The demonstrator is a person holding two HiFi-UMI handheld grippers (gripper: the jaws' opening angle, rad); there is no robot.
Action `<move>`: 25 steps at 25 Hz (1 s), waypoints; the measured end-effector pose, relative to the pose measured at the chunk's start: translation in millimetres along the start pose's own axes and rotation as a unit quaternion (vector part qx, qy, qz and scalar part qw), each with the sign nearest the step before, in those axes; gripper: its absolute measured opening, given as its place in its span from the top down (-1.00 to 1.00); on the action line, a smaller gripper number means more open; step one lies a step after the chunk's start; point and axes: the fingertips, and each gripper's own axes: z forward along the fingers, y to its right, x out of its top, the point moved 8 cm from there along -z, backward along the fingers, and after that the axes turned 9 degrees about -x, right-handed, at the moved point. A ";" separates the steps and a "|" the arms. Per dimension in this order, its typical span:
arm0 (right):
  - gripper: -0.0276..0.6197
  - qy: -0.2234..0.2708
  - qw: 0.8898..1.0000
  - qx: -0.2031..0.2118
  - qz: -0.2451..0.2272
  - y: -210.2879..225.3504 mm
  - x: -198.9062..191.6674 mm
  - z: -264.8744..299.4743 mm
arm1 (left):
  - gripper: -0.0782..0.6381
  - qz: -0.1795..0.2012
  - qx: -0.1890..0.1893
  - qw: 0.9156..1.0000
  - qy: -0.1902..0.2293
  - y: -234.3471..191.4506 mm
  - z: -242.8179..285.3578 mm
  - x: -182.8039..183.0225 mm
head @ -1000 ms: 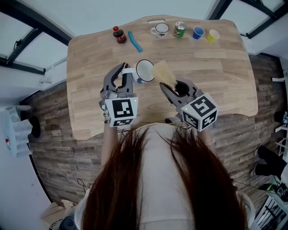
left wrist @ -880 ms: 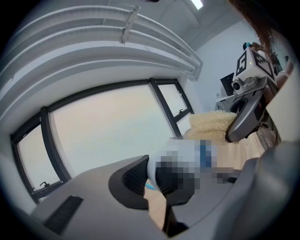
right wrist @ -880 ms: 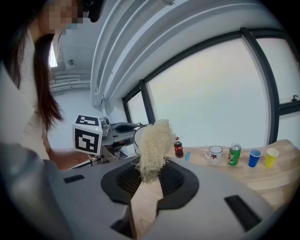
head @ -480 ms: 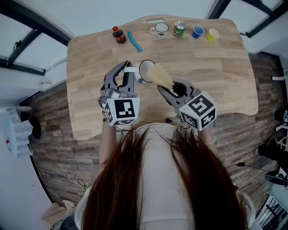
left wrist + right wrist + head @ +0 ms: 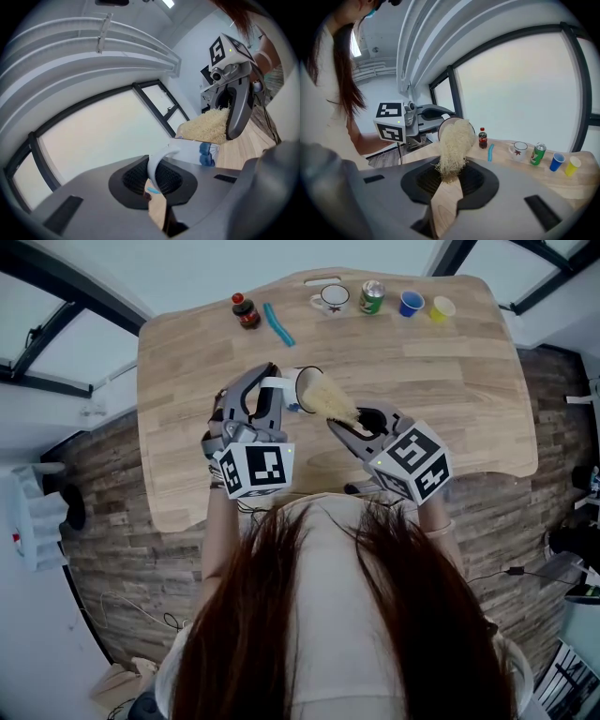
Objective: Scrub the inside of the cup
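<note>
Head view: brush (image 5: 334, 400) inside tilted cup (image 5: 301, 381)

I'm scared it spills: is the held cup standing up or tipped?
Tipped: the cup lies sideways in the left gripper, mouth toward the brush.

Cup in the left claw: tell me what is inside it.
The brush, held by the right claw, has its pale bristles pushed into the cup. The bristles cover its inner wall and bottom, so neither shows.
</note>
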 end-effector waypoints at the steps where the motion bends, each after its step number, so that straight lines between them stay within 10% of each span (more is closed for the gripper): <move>1: 0.64 -0.004 1.000 0.002 -0.001 0.0 -0.1 0.4 | 0.71 0.005 -0.002 1.000 0.000 0.3 0.1 0.4; 25: 0.64 -0.094 0.995 0.032 -0.013 -1.3 -4.4 10.9 | 0.71 0.144 -0.044 0.988 0.016 22.5 6.7 12.6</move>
